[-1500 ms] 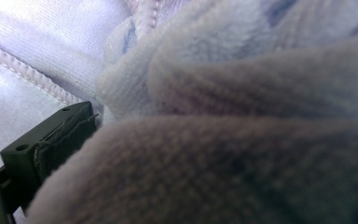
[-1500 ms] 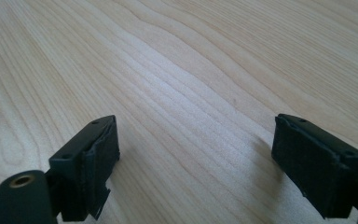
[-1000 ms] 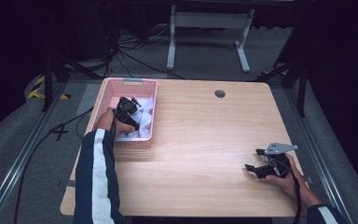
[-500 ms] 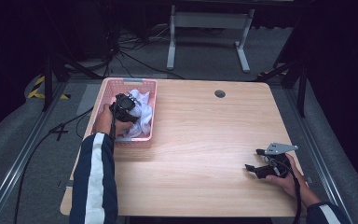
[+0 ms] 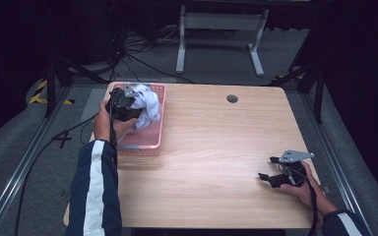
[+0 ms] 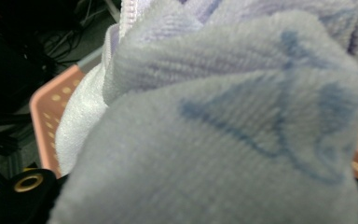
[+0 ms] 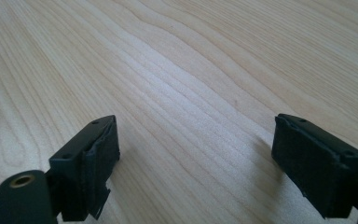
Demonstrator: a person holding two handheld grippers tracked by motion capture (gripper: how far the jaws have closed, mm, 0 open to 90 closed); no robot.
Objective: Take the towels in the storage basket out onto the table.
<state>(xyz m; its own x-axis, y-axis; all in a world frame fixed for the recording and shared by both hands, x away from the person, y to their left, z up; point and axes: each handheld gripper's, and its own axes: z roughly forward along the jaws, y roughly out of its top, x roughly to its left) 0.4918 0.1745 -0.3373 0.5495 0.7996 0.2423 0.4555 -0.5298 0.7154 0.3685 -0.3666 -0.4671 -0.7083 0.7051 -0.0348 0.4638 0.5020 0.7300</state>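
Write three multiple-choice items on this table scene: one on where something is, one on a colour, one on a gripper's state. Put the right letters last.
1. Where is the basket?
A. the table's left edge
B. the table's middle
C. the floor

2. What colour is the basket?
A. blue
B. pink
C. green

3. How is the right gripper?
A. shut on a cloth
B. shut on a cup
C. open, holding nothing

Answers: 1 A, the high view shows it at the left edge of the table, by the left gripper. 2 B, its perforated wall is pink. 3 C, in the right gripper view its fingers stand wide apart over bare wood, while the white cloth is bunched at the left gripper.
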